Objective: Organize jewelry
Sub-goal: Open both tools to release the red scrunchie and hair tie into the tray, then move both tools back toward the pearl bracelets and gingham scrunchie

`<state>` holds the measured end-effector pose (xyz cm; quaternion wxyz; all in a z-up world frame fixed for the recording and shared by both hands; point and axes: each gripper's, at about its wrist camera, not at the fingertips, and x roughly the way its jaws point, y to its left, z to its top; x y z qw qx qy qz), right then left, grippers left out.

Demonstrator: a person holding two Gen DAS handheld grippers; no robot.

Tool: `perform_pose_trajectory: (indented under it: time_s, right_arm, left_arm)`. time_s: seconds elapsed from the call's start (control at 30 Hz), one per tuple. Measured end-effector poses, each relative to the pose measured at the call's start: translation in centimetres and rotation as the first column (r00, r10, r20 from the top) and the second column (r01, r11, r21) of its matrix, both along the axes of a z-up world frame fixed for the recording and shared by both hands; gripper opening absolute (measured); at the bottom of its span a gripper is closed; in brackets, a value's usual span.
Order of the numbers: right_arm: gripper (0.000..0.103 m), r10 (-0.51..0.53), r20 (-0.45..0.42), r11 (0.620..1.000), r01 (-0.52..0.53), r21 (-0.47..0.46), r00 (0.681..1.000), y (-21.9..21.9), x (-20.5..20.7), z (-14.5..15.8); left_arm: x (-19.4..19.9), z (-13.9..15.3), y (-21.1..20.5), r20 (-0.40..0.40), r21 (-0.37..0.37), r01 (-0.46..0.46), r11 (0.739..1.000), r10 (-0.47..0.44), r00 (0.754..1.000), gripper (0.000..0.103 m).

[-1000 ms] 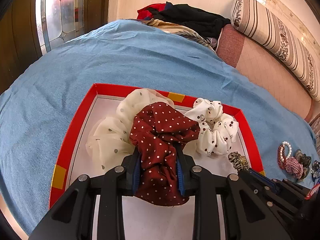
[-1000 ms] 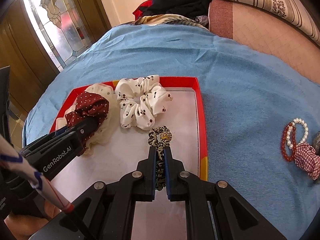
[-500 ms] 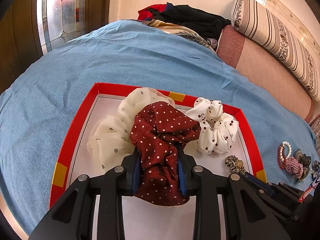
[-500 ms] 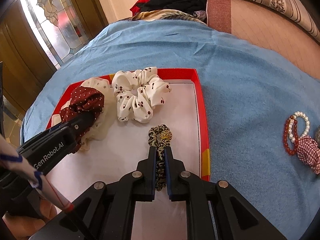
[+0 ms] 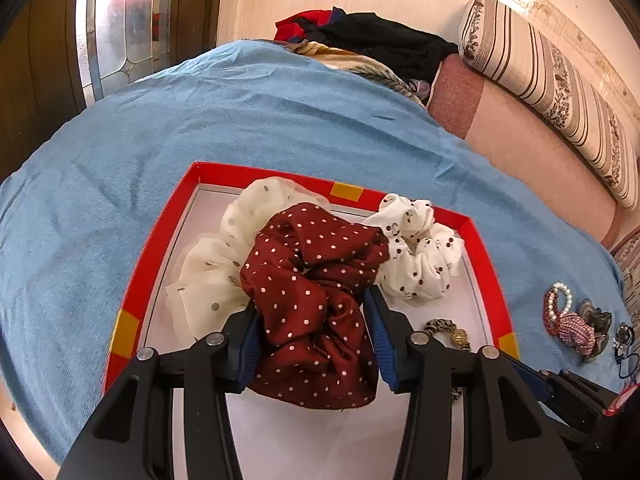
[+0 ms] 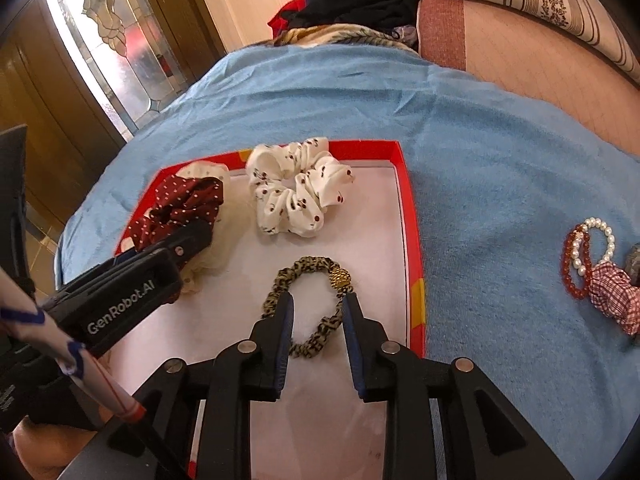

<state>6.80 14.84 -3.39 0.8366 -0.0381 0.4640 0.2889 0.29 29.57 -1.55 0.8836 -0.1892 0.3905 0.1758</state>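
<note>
A red-rimmed tray (image 5: pixel 158 236) (image 6: pixel 412 216) with a white floor lies on the blue blanket. My left gripper (image 5: pixel 312 312) is open around a dark red polka-dot scrunchie (image 5: pixel 316 280) (image 6: pixel 180 204), which rests on a cream dotted scrunchie (image 5: pixel 224 256). My right gripper (image 6: pixel 316 304) is open, its fingers either side of a leopard-print hair tie (image 6: pixel 312 280) with a gold bead, lying flat on the tray floor. A white cherry-print scrunchie (image 6: pixel 300 196) (image 5: pixel 420 256) lies at the tray's far side.
On the blanket right of the tray lie a pearl and red bead bracelet pair (image 6: pixel 584 252) (image 5: pixel 556 304), a red check scrunchie (image 6: pixel 612 292) and more small pieces (image 5: pixel 600 316). Clothes (image 5: pixel 372 44) and a striped bolster (image 5: pixel 552 80) lie at the far end.
Both grippers have opened. The left let go of the dark red scrunchie, which spread out; the right let go of the leopard hair tie, which now lies as an open loop.
</note>
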Motion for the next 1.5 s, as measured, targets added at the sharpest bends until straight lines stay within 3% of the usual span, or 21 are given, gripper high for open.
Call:
perform_pose_trajectory:
  time_s: [0.27,0.67,0.93,1.1,1.17,1.4,1.5]
  right_arm:
    - [0.03,-0.04,0.022,0.996,0.038,0.076,0.999,-3.5,-2.4,2.4]
    - [0.031,-0.167,0.019,0.969,0.161,0.185,0.986,-12.4,-5.1,4.3]
    - [0.031,-0.29,-0.008,0.929,0.283,0.238,0.957,-19.7,-5.7,3.6]
    - [0.032,-0.389,-0.028,0.885,0.382,0.266,0.921,-24.9,-5.0,3.0]
    - [0.039,-0.437,-0.036,0.859,0.429,0.279,0.899,-27.1,-4.4,2.7]
    - [0.048,-0.554,-0.058,0.781,0.542,0.312,0.831,-32.8,-1.7,2.1]
    - [0.066,-0.566,-0.023,0.787,0.549,0.283,0.824,-33.5,0.6,2.3]
  left_arm:
    - [-2.1,2.5,-1.8,0.044,-0.011,0.023,1.0,-0.023,0.999,0.047]
    - [-3.1,6.0,-9.0,0.071,0.041,0.147,0.988,-0.15,0.986,0.048]
    - [-2.9,6.0,-16.1,0.031,0.095,0.272,0.958,-0.276,0.961,0.048]
    - [-2.4,5.0,-20.6,-0.014,0.121,0.357,0.926,-0.358,0.934,0.048]
    - [-2.0,4.4,-22.2,-0.035,0.123,0.392,0.912,-0.391,0.92,0.048]
    - [-0.4,3.0,-25.9,-0.064,0.099,0.473,0.876,-0.468,0.881,0.049]
    - [0.6,2.6,-26.8,-0.069,0.093,0.497,0.863,-0.493,0.868,0.051]
